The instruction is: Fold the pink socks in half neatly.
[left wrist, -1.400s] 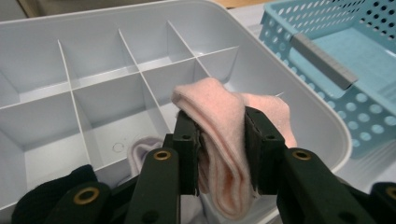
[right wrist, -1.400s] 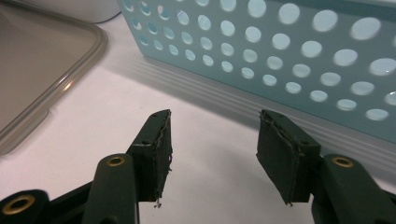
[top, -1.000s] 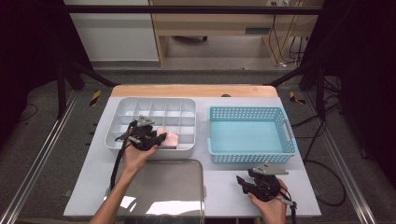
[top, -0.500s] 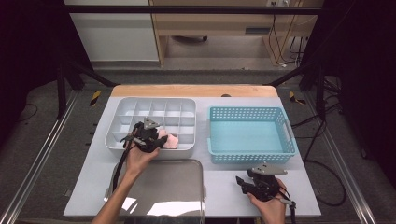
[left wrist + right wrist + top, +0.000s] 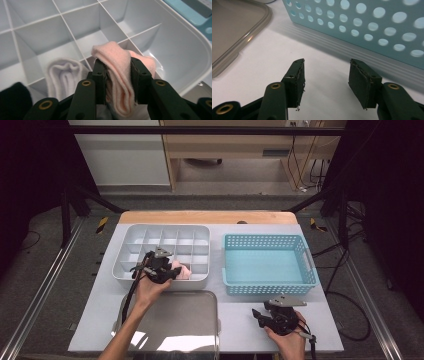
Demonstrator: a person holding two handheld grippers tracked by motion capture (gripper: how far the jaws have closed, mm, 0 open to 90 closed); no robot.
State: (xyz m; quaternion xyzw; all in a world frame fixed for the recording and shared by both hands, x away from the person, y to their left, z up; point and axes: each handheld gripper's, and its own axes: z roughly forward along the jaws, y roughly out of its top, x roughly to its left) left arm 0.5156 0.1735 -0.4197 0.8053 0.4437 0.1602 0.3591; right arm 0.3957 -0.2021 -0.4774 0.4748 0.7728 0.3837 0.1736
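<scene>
My left gripper is shut on a folded pink sock, holding it over the near row of the white divided tray. From above, that gripper and the pink sock sit at the tray's front edge. A rolled white sock fills the neighbouring compartment, and a black sock lies further left. My right gripper stands open above bare white table, nothing between its jaws; in the high view this gripper is near the front edge.
A light-blue perforated basket stands right of the tray, its wall close ahead of my right gripper. A clear plastic lid lies flat at the front, its corner to the right gripper's left.
The left hand with the pink sock has edged slightly right along the tray's front row. The right hand has stayed put.
</scene>
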